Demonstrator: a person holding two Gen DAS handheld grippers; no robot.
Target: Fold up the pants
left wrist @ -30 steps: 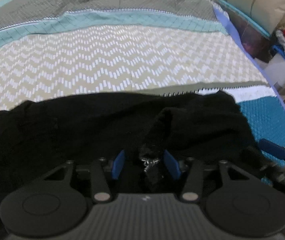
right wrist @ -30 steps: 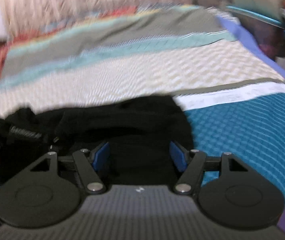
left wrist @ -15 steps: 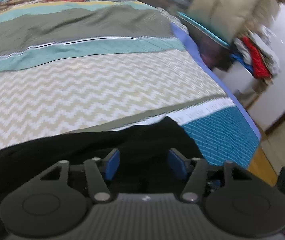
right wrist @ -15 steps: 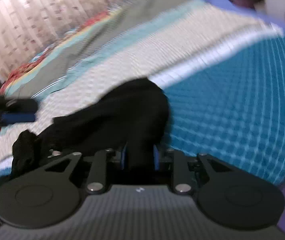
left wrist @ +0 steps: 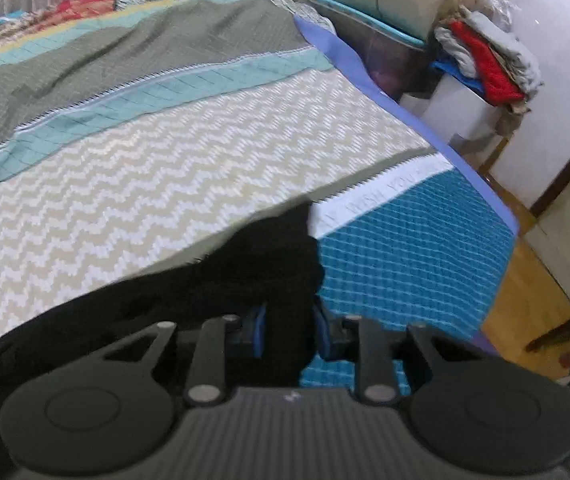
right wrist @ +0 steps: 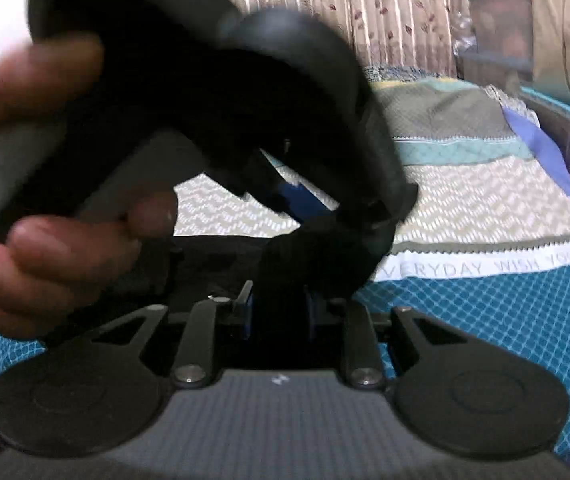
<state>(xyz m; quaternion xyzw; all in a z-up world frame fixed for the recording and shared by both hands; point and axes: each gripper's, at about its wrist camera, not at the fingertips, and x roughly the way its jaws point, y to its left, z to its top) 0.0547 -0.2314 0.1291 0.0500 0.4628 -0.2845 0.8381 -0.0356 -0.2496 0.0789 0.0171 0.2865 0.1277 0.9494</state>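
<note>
Your left claw (left wrist: pixel 288 330) is closing on the soft, limp pants (left wrist: pixel 221 280), right claw (right wrist: pixel 279 312) pinching them too; grip the edges.

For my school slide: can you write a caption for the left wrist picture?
Left gripper closing its blue fingers on black pants over a patchwork bedspread.

Pants (left wrist: pixel 245 272) on the bedspread (left wrist: pixel 165 184) (boxes (left wrist: pixel 381 52) beyond its far edge)

Black pants (left wrist: pixel 213 292) on striped quilted bed (left wrist: pixel 165 184)
</note>
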